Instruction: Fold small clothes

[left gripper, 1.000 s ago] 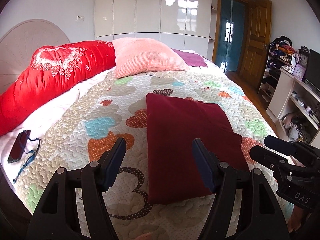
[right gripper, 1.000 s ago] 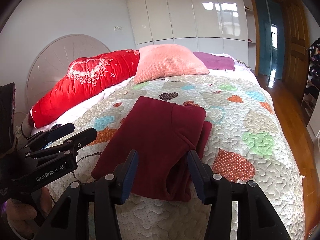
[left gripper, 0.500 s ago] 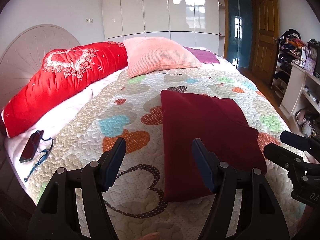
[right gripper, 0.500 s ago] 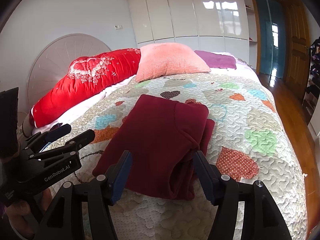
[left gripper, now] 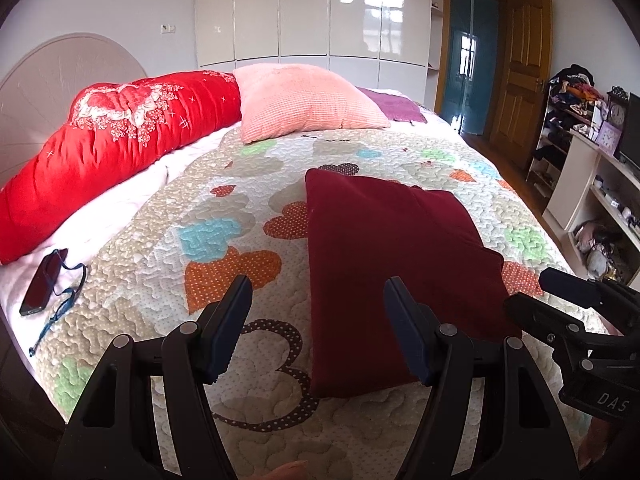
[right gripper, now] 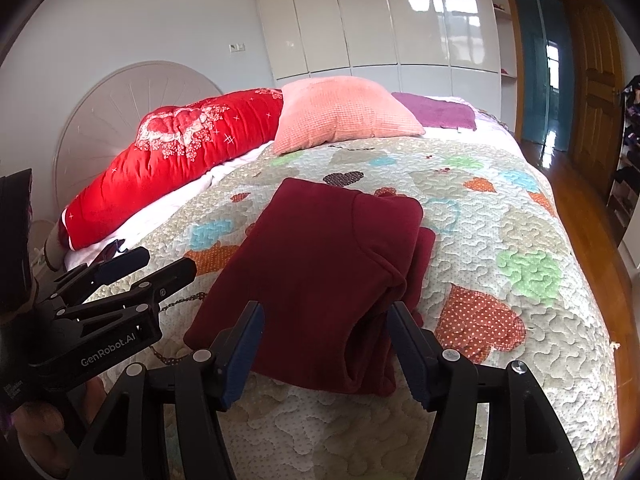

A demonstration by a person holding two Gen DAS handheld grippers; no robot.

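A: Starting at the far left of the left wrist view, what is there?

B: A dark phone (left gripper: 43, 287) lies on the white sheet at the near left edge of the bed, with a blue cord (left gripper: 66, 304) trailing beside it. Behind it a long red quilt roll (left gripper: 112, 140) runs along the rounded headboard (left gripper: 52, 68).

A: And moving right?

B: A pink pillow (left gripper: 304, 100) sits at the far end, with a purple cloth (left gripper: 396, 109) just beyond it. The heart-patterned quilt (left gripper: 224, 216) covers the bed.

A: Where is the garment?

B: The dark red garment (left gripper: 392, 264) lies folded flat on the quilt, right of the middle, with its near edge close to the bed's near edge. From the right wrist view the same garment (right gripper: 320, 264) shows a folded layer on top, and more folds peek out along its right side.

A: What about the claws?

B: The left gripper (left gripper: 318, 328) has its fingers spread wide and holds nothing; it hovers over the garment's near left edge. The right gripper (right gripper: 324, 346) is also spread wide and empty, above the garment's near edge. Each one shows in the other's view: the right gripper (left gripper: 576, 320) at the right, and the left gripper (right gripper: 116, 292) at the left, neither touching the fabric.

A: Anything further right?

B: A wooden door (left gripper: 520, 72), then shelves (left gripper: 560, 128) full of clutter and a white cabinet (left gripper: 588, 196).
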